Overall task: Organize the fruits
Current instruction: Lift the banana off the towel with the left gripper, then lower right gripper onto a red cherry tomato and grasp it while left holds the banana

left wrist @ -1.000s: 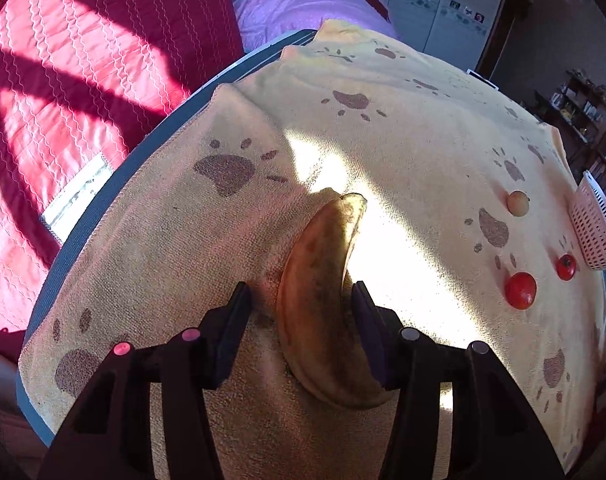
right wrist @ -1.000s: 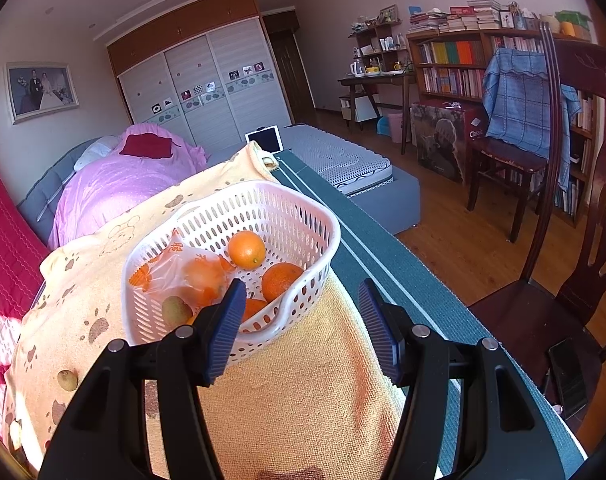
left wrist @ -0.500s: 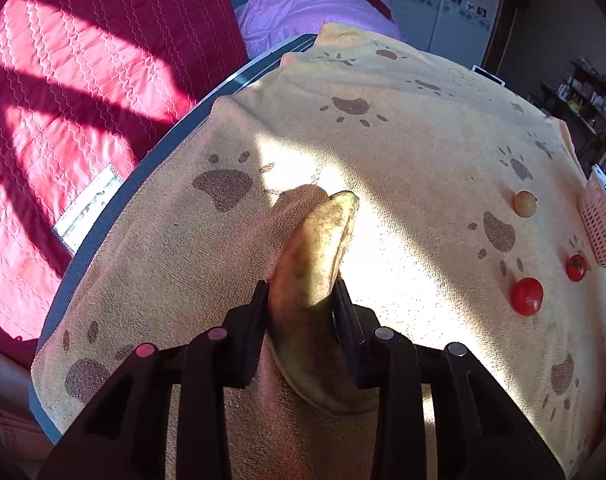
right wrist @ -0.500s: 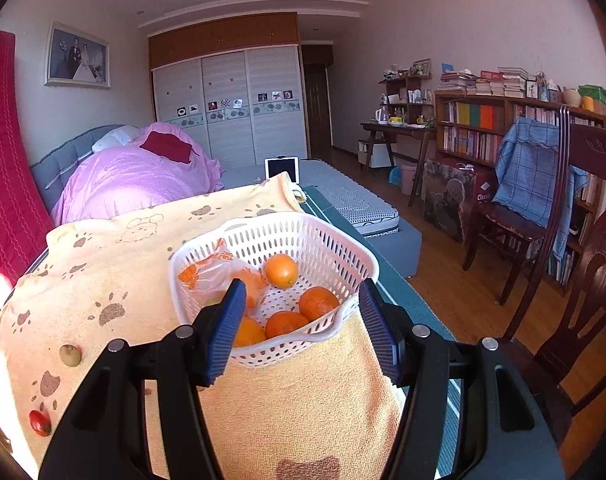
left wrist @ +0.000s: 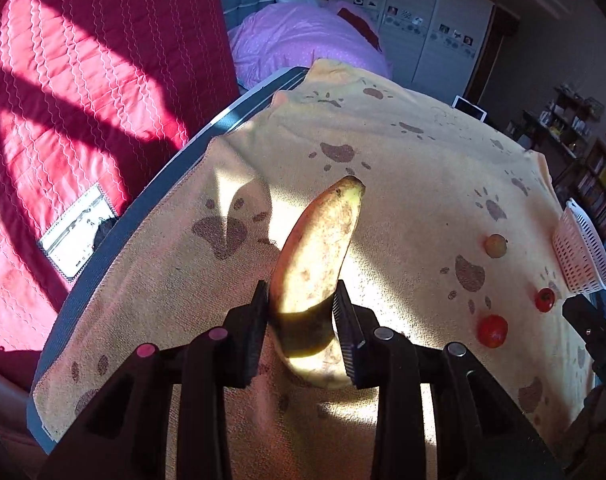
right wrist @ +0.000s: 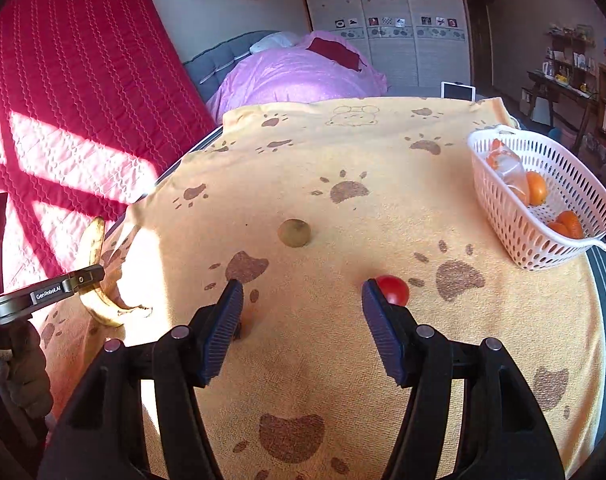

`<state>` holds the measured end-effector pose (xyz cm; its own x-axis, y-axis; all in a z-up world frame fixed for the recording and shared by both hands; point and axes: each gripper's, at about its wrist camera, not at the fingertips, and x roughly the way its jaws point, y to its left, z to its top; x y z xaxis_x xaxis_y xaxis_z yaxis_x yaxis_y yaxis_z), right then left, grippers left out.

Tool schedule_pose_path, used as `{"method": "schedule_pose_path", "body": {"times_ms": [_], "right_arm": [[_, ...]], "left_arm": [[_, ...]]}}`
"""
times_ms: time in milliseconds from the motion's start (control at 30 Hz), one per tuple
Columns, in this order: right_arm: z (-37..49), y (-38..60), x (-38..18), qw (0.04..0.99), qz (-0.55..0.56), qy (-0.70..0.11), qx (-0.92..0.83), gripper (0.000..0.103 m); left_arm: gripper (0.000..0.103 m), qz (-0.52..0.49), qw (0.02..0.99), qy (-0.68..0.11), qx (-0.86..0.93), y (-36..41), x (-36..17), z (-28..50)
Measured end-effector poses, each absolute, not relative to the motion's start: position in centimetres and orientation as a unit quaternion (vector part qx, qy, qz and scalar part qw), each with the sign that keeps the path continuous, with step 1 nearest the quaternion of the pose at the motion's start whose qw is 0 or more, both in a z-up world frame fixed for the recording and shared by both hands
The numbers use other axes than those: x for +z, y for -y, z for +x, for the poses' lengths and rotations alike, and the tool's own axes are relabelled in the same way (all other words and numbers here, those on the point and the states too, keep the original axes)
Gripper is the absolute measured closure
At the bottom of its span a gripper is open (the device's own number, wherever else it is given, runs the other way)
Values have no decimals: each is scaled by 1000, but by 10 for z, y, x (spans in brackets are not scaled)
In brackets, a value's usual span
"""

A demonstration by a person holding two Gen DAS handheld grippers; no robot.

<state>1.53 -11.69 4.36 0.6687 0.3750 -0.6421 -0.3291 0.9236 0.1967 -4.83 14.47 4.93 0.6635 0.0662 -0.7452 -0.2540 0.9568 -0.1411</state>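
Note:
My left gripper (left wrist: 301, 312) is shut on a spotted yellow banana (left wrist: 317, 256) and holds it lifted above the yellow paw-print towel (left wrist: 403, 168). The banana (right wrist: 95, 276) and left gripper (right wrist: 85, 278) also show at the left of the right wrist view. My right gripper (right wrist: 301, 312) is open and empty above the towel (right wrist: 343, 152). A red tomato (right wrist: 393, 289) lies just beyond its right finger. A brownish round fruit (right wrist: 294, 233) lies further ahead. A white basket (right wrist: 543, 196) with oranges stands at the far right. Two tomatoes (left wrist: 491, 330) (left wrist: 545, 299) and the brownish fruit (left wrist: 495, 245) lie near the basket (left wrist: 581, 256).
A red quilted cover (left wrist: 63, 120) lies left of the table edge. A bed with a purple duvet (right wrist: 295, 72) and white wardrobes (right wrist: 387, 20) are behind. Shelves and a desk (right wrist: 563, 80) stand at the right.
My left gripper closed on the banana and lifted it off the towel. My right gripper swung left, away from the basket, and now faces the tomato and the round fruit.

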Motion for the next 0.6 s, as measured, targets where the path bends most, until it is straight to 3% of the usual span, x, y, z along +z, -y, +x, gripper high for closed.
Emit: {"method": "schedule_pose_path", "body": {"times_ms": [600], "right_arm": [[35,58,12,866,5,-435,247,41]], "left_arm": [[72,-127,930,-332,93,-168,93,-67]]}}
